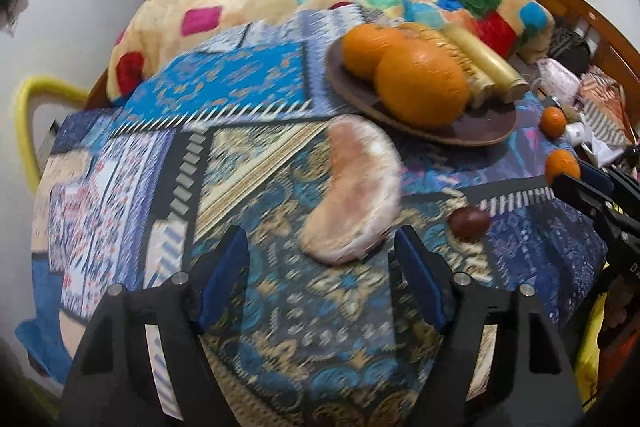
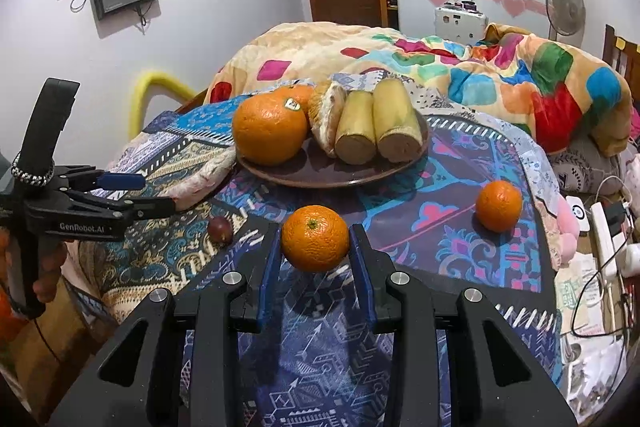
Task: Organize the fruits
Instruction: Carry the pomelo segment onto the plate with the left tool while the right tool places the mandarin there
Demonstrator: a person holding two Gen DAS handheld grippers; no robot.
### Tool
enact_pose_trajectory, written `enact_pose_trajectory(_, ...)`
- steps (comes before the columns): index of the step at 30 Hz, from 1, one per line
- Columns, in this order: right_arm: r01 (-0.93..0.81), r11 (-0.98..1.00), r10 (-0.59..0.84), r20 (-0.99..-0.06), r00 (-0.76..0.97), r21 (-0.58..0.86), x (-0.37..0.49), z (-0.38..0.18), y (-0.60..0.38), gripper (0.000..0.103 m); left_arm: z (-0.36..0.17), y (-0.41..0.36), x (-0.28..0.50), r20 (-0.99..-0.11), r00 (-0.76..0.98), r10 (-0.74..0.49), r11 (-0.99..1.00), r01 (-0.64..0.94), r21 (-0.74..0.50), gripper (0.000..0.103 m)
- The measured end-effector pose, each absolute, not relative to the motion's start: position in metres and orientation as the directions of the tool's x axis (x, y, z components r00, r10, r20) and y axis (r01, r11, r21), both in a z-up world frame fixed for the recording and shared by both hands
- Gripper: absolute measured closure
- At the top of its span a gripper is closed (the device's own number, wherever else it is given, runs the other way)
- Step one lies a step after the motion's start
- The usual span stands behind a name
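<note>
My right gripper (image 2: 315, 229) is shut on a small orange (image 2: 315, 247) and holds it just above the patterned cloth. A brown plate (image 2: 320, 177) ahead carries a large orange (image 2: 270, 129), a pale pomelo wedge (image 2: 326, 119) and two yellow cut pieces (image 2: 378, 129). My left gripper (image 1: 320, 231) stands open over the cloth. The near end of a pale pinkish curved piece (image 1: 352, 183) lies between its fingertips, closer to the right one, and the pads are not pressing it. A second small orange (image 2: 499, 205) and a dark red fruit (image 2: 220, 229) lie loose.
The patterned cloth (image 1: 280, 327) covers a bed, with a colourful blanket (image 2: 520, 79) bunched behind the plate. Cables, a power strip (image 2: 604, 239) and clutter lie at the right edge. A yellow padded rail (image 1: 24, 131) curves along the left side.
</note>
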State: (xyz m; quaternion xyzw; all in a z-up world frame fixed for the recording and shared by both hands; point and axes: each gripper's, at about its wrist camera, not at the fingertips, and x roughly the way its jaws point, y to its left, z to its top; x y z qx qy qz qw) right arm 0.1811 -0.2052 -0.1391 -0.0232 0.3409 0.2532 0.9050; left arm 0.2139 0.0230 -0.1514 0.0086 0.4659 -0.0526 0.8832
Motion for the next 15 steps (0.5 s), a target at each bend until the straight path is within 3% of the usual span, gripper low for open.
enact_pose_trajectory(2, -0.47, 0.874, 0.437, -0.629, 0.643, 0.127, 0.183, -0.138, -0.206, 0.072, -0.152, 0.016, 0.221, -0.821, 0.564, -0.088, 0.992, 0.126, -0.02, 0.027)
enact_pose_trajectory(7, -0.462, 0.878, 0.428, -0.632, 0.646, 0.123, 0.188, -0.137, -0.209, 0.072, -0.159, 0.005, 0.245, -0.839, 0.532, -0.112, 0.986, 0.165, -0.027, 0.049)
enact_pose_trajectory(15, -0.456, 0.883, 0.412, -0.642, 0.647, 0.106, 0.194, -0.142, -0.207, 0.072, -0.162, -0.001, 0.261, -0.831, 0.538, -0.142, 0.982, 0.179, -0.052, 0.053)
